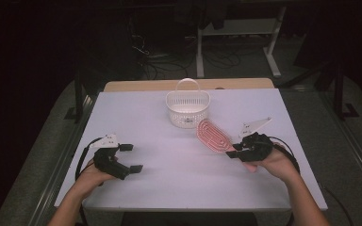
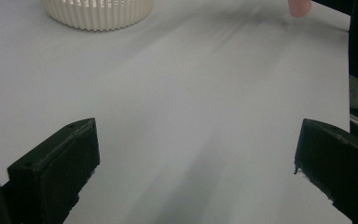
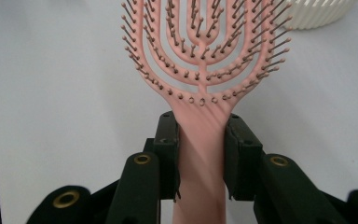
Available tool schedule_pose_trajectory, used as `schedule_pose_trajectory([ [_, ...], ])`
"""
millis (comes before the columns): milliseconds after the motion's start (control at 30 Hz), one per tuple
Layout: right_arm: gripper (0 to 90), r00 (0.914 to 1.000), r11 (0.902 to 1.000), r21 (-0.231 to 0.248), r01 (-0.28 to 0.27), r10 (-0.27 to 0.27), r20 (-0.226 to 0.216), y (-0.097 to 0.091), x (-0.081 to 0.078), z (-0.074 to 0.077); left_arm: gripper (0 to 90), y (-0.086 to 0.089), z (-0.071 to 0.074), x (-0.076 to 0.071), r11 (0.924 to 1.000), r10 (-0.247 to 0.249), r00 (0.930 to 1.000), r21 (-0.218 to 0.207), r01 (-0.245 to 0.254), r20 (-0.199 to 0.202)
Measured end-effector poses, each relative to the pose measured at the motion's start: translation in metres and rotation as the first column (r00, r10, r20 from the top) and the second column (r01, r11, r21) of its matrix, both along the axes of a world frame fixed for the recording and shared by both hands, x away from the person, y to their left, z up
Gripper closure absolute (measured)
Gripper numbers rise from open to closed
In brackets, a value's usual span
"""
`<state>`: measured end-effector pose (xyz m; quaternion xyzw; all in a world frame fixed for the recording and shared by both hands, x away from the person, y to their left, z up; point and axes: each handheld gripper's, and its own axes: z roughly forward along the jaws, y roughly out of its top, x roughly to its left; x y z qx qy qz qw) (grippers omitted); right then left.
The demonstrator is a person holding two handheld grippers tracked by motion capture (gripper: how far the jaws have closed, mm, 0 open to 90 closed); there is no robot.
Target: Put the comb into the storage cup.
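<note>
Now one hairbrush, one basket, two tools

The white basket is cut off by the top edge in the left gripper view. The pink hairbrush loses its far tip and handle end in the right gripper view.

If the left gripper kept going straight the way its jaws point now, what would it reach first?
Probably nothing soon: the left gripper is open over bare white table. The cream basket sits far ahead and off to one side of its line, so a hit looks unlikely, though depth is unclear.
</note>
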<state>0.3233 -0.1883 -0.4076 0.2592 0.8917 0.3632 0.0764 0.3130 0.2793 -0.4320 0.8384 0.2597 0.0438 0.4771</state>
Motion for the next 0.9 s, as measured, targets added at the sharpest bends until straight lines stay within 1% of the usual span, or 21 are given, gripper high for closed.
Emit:
schedule_pose_trajectory([
  [167,68.6,0.9998,0.9989,0.044,0.018,-0.018,0.010,-0.001,0.001,0.003,0.0,0.000,0.001,0.000,1.0000,0.004,1.0000,-0.003,-0.004,0.002],
  [267,68.6,0.9996,0.9981,0.056,0.025,-0.026,0.014,-0.001,0.002,0.005,0.0,0.000,0.002,0.001,0.9997,0.009,1.0000,-0.024,-0.009,-0.004],
  [367,68.6,0.9995,0.9979,0.059,0.027,-0.028,0.017,-0.001,0.003,0.005,0.0,0.000,0.002,0.001,0.9996,0.008,1.0000,-0.027,-0.008,-0.003],
  [400,68.6,0.9987,0.9966,0.072,0.041,-0.043,0.025,-0.001,0.006,0.006,0.0,0.000,0.003,0.001,0.9994,0.011,0.9999,-0.033,-0.011,0.001],
  [467,68.6,0.9981,0.9955,0.079,0.051,-0.054,0.029,0.000,0.008,0.007,0.0,0.000,0.003,0.002,0.9993,0.008,1.0000,-0.036,-0.008,0.000],
  [600,68.6,0.9965,0.9939,0.084,0.071,-0.075,0.038,0.002,0.010,0.010,0.0,-0.003,0.008,0.004,0.9984,0.003,1.0000,-0.056,-0.004,-0.003],
  [767,68.6,0.9951,0.9908,0.108,0.082,-0.087,0.046,0.006,0.015,0.013,0.0,-0.006,0.014,0.008,0.9985,-0.005,1.0000,-0.055,0.005,0.001],
  [900,68.6,0.9948,0.9902,0.113,0.082,-0.088,0.052,0.010,0.017,0.014,0.0,-0.006,0.015,0.010,0.9983,-0.001,1.0000,-0.058,0.001,0.004],
])
